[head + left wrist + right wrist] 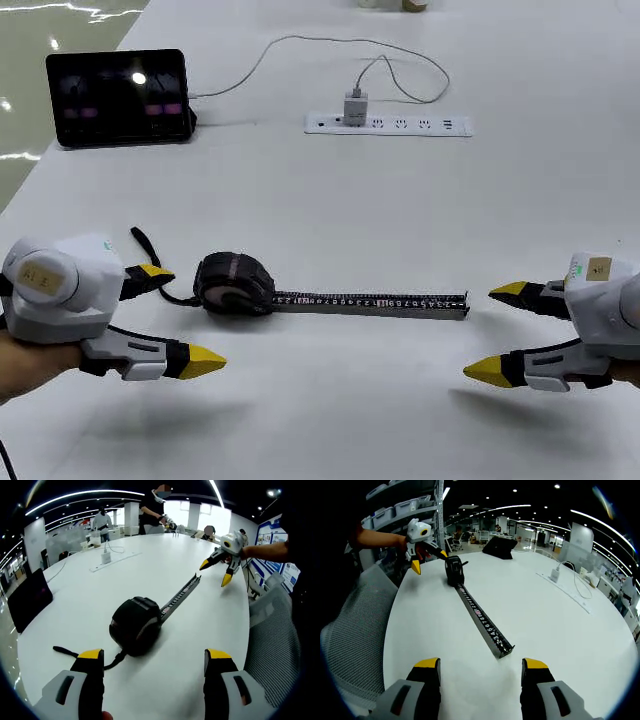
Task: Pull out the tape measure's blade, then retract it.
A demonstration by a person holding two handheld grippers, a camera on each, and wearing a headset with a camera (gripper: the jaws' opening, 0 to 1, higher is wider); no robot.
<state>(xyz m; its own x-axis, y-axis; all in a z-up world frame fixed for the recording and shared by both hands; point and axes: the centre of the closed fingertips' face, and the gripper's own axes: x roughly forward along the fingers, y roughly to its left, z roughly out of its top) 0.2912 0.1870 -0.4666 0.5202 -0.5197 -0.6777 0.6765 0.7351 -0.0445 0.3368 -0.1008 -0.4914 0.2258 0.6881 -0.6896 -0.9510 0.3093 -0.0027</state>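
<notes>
White workbench (300, 190). Closest to the near edge: left gripper (185, 316) at the left side, right gripper (492, 331) at the right, both with jaws spread wide, gripping nothing. Between them, mid-surface: black tape measure (233, 283) right by the left gripper's tips, blade (370, 302) pulled out flat toward the right gripper, hook end just short of it. Further back toward the far edge: power strip (390, 124) with a white charger (356, 106) plugged in, dark tablet (120, 95) near the far left corner.

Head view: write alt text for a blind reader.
A black tape measure lies on a white table, blade pulled out. The open left gripper faces its case; the open right gripper faces the blade's tip.
</notes>
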